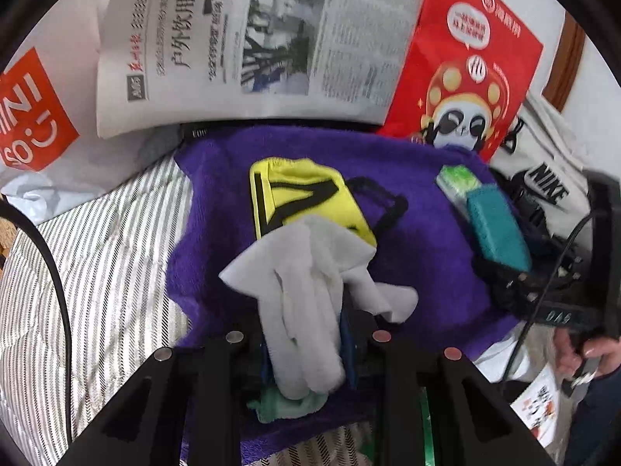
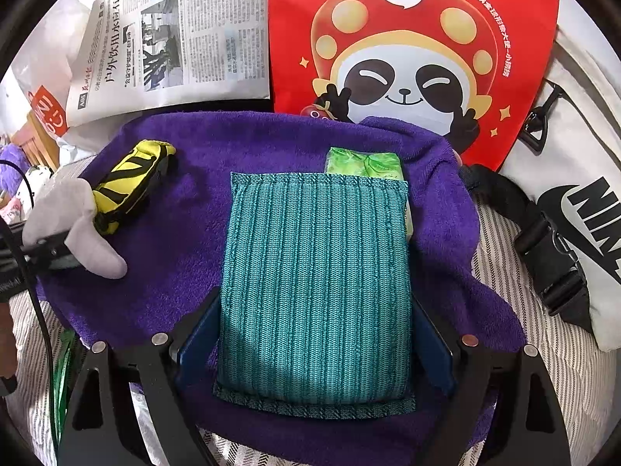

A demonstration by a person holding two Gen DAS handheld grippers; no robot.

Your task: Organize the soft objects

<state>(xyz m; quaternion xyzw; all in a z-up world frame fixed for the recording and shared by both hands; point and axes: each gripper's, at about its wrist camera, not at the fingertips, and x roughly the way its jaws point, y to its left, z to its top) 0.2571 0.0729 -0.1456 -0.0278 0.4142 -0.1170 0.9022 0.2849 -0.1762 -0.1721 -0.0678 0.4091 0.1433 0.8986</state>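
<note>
White glove [image 1: 306,303] pinched in left gripper [image 1: 306,343], lower centre; teal knit pad [image 2: 314,287] clamped in right gripper [image 2: 314,349]. Yellow pouch [image 2: 132,178], left, and green packet [image 2: 365,163] already on purple towel [image 2: 233,143]. Placing remains.

Both wrist views over purple towel [image 1: 427,202]

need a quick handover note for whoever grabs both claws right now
Left claw: shut on the white glove, held above the purple towel.
Right claw: fingers on either side of the teal knit pad; the grip looks closed on it.
On the towel: yellow-and-black pouch just past the glove, green packet behind the pad.
Done: cannot tell from here.
Left: set down the glove and the pad, then sort the pouch and packet.
</note>
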